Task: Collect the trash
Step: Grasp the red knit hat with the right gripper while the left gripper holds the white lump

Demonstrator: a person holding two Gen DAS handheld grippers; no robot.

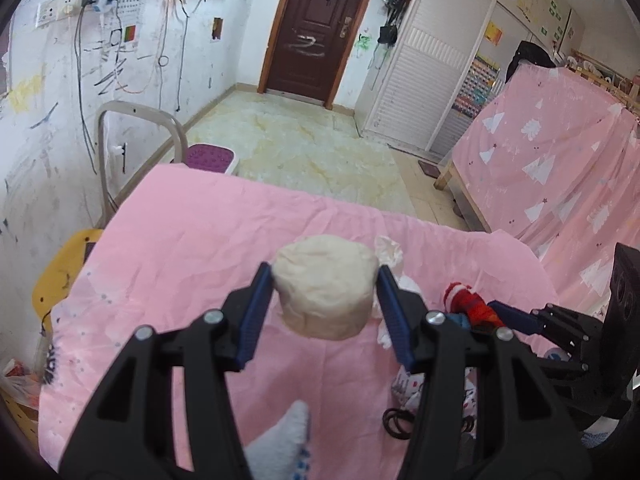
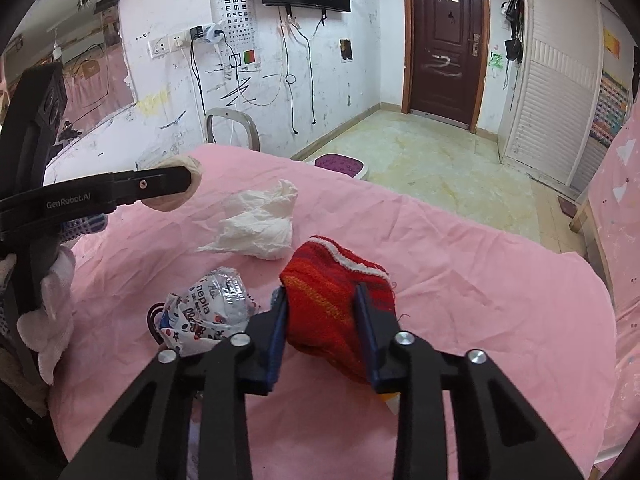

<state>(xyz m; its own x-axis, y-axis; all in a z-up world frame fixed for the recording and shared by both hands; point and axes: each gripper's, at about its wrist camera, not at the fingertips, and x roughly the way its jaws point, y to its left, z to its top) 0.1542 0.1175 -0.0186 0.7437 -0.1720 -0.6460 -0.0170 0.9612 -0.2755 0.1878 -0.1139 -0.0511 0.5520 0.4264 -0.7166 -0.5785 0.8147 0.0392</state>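
Both grippers grip bundles: cream wad (image 1: 325, 286), red knit (image 2: 332, 308), undersides hidden.

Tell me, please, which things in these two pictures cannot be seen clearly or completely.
- Left wrist view: black rings lie partly behind the left gripper, which holds the cream lump.
- Left wrist view: the red knit item is mostly covered by both grippers.
- Right wrist view: the knit's lower end sits behind the right gripper.
- Right wrist view: wrapper print is too small to read.
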